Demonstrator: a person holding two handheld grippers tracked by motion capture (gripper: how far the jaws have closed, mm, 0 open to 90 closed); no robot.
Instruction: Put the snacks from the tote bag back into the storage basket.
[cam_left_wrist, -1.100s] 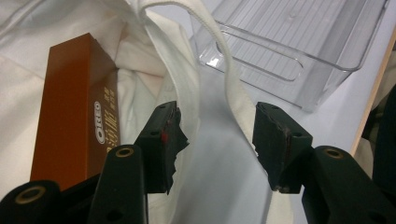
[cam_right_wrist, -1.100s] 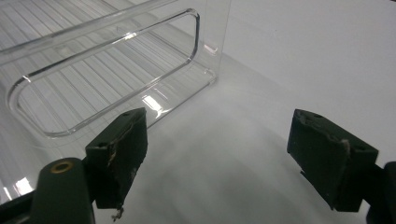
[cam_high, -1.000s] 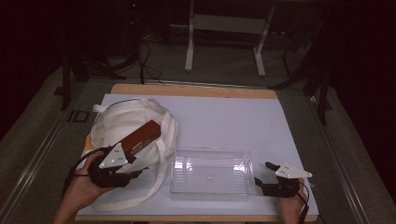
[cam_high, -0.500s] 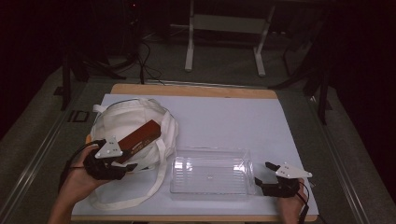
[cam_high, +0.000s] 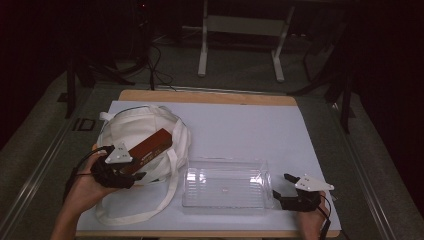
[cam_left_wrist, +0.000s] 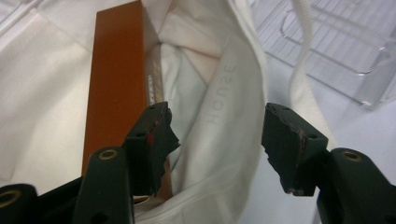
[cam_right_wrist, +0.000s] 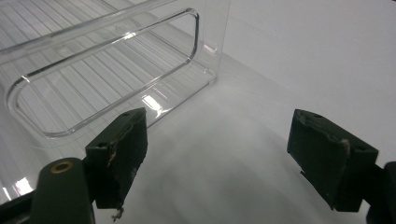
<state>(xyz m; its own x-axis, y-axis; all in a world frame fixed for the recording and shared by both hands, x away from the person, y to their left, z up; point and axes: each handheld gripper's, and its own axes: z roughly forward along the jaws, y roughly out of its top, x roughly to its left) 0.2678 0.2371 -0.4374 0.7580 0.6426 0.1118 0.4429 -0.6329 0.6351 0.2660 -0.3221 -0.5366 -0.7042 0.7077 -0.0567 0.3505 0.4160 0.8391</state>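
Left gripper (cam_left_wrist: 217, 144), my nearer one, gapes empty beside the long brown rectangular box (cam_left_wrist: 119, 93), which runs lengthwise ahead inside the white cloth bag (cam_left_wrist: 219, 154).

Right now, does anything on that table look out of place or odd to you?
One thing: a long brown box sticks out of the mouth of the white cloth bag at a slant, half in and half out. The clear plastic bin beside it sits square and empty. Nothing looks spilled or broken.
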